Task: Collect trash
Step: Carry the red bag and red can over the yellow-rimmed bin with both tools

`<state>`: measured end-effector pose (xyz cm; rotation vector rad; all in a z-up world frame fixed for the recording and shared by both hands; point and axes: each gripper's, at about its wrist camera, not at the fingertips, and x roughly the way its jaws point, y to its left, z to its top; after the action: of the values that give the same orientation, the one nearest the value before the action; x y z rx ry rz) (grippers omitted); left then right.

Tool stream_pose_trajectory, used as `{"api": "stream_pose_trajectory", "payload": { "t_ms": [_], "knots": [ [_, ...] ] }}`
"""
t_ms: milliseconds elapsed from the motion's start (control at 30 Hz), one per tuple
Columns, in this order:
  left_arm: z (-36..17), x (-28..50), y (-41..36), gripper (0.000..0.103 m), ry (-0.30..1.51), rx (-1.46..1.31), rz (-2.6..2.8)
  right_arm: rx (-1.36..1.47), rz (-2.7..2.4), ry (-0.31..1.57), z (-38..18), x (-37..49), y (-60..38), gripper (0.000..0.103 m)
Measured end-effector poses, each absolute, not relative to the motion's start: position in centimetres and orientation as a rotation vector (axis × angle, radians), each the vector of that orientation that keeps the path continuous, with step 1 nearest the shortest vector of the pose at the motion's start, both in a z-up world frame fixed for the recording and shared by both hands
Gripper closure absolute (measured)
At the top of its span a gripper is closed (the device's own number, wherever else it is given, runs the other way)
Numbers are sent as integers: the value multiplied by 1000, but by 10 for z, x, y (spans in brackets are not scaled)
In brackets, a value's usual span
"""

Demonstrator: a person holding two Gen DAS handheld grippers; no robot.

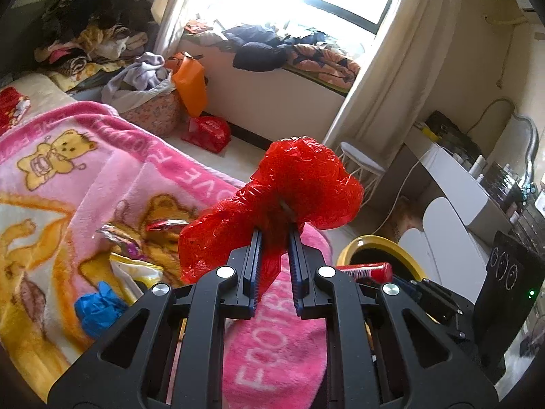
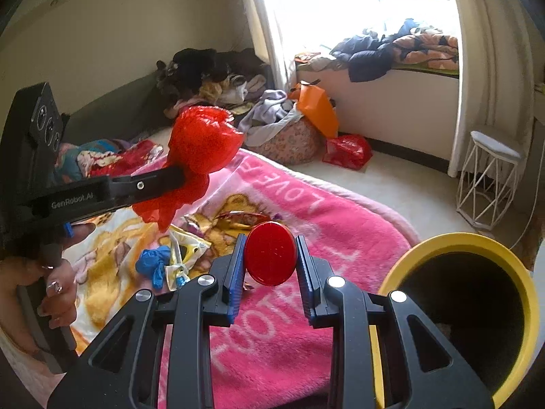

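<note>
The left hand-held gripper [image 1: 275,230] is clamped tight on a crumpled red plastic bag [image 1: 289,184], which bulges out above and to both sides of the nearly touching jaws. In the right wrist view the same bag [image 2: 201,143] shows at the end of the left hand-held gripper [image 2: 180,173], raised above the bed, with a person's hand [image 2: 51,283] wrapped around the handle at the left edge.

The right hand-held gripper [image 2: 270,254] grips a red can [image 2: 270,259] end-on, its round face toward the camera and its sides pressed by the two blue pads. In the left wrist view the can [image 1: 369,269] shows lying level just in front of the bin's mouth.

A yellow-rimmed bin [image 2: 524,293] with a dark inside stands at the right, beside the bed edge and just right of the right hand-held gripper; its rim [image 1: 374,240] also peeks out behind the left gripper's fingers.

On the pink blanket [image 2: 306,306] with cartoon bears more trash lies loose: a blue crumpled bag [image 1: 98,306], a shiny snack wrapper [image 1: 119,238] and a yellow-white wrapper [image 1: 136,271], all close together, below and to the left of the held bag.

On the floor near the window seat sit a red bag [image 1: 207,131] and a flowered basket [image 1: 153,109] heaped with clothes.
</note>
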<state>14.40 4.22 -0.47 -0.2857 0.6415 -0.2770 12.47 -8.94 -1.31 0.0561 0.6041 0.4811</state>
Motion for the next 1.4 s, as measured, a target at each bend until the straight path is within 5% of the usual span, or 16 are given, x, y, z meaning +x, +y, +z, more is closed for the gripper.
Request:
{"api": "stream_pose_trajectory", "payload": {
  "t_ms": [1400],
  "knots": [
    [-20,140,-76,93,706,-143,-489,230,156,563,-17,106,-230,76]
  ]
}}
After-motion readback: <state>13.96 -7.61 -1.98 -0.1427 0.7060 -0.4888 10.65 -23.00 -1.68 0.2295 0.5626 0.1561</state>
